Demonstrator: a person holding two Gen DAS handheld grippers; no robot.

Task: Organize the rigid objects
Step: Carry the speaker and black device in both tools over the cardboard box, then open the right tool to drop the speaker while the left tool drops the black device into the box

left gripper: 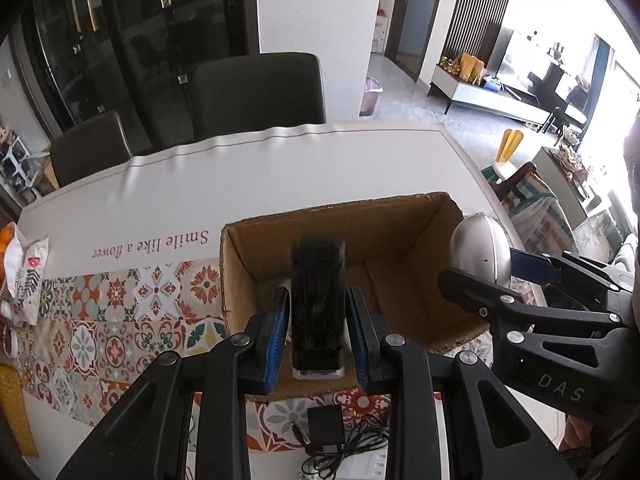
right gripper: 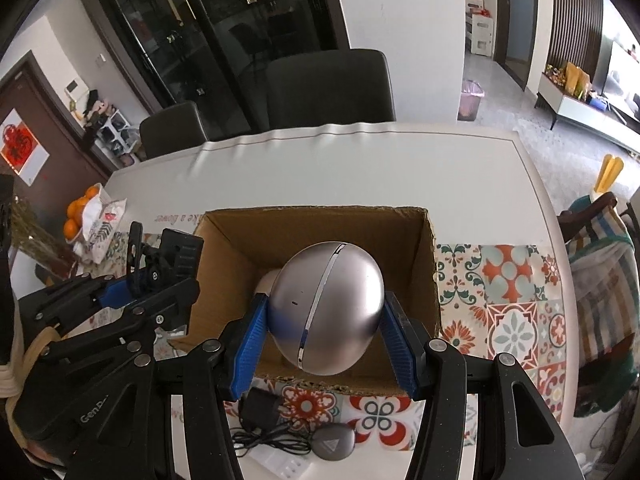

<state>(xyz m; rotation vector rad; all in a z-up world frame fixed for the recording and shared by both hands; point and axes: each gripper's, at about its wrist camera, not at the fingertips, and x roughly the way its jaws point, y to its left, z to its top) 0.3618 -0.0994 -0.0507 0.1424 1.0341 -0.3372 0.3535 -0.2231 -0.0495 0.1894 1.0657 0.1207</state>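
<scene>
Left gripper (left gripper: 318, 330) over near-left part of cardboard box (left gripper: 400, 224), blue pads (left gripper: 276, 340) flanking a black slab-shaped device (left gripper: 317, 300) with white base; slight gaps visible both sides, contact not confirmed, cannot tell whether clamped or released. Device upright, lower end at box's near wall, port facing camera.

Right gripper (right gripper: 326, 338) clamped on silver egg-shaped gadget (right gripper: 328, 308), pads (right gripper: 248, 344) pressed against both flanks, chrome seam running top to bottom. Egg held above box interior, right of the black device. Something pale partly hidden behind egg inside box.

Box open-topped on patterned tile-print mat (right gripper: 504, 300). Just in front of box: black power adapter with tangled cable (right gripper: 264, 420), grey round puck (right gripper: 334, 442). Far left on white table (right gripper: 360, 168): bag of oranges (right gripper: 78, 212). Dark chairs (right gripper: 332, 84) behind table.
</scene>
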